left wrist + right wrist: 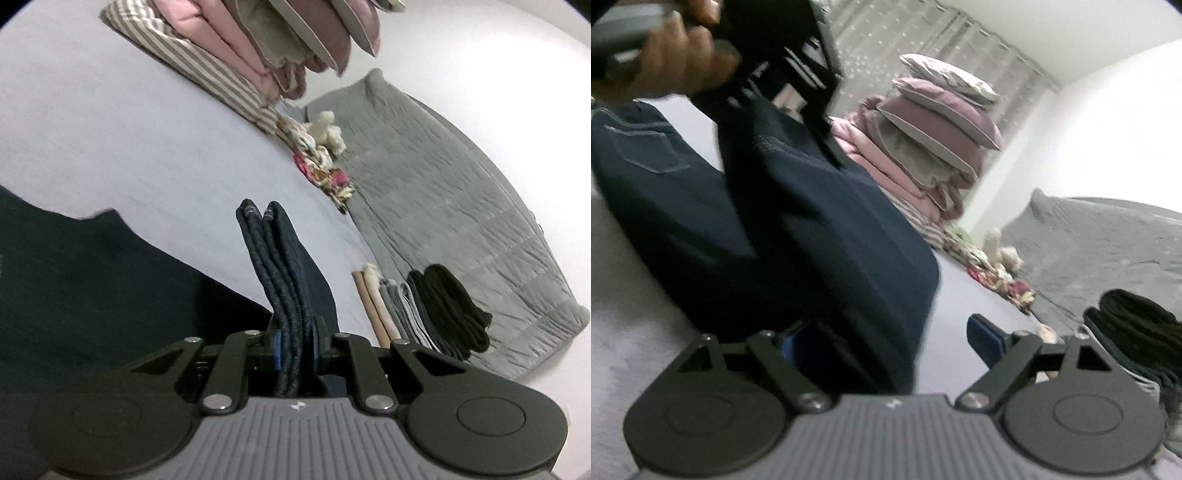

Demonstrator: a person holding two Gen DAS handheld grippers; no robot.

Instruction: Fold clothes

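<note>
Jeans [284, 280] centre frame, doubled hem clamped in left gripper [297, 349] jaws, rest draped on bed [110, 129]. Right gripper [886, 343] jaws wide, denim between but not pinched. Hand [676, 55] upper left. Pillows [945, 122] and socks [450, 306] behind.

The jeans [284, 288] are dark blue denim, coarse in weave, with pale stitching along the seams and pocket. The left gripper [297, 347] is matt black plastic with small bright metal rivets, a ribbed grey body and blue pads; the right gripper [886, 339] looks the same. The bed [129, 140] has a smooth, matt pale sheet. The grey quilt [443, 192] at its far edge is stitched, crinkled cloth. The pillows [938, 122] are soft mauve cloth, the top one faintly glossy. The folded black clothes [454, 306] look matt knit.
</note>
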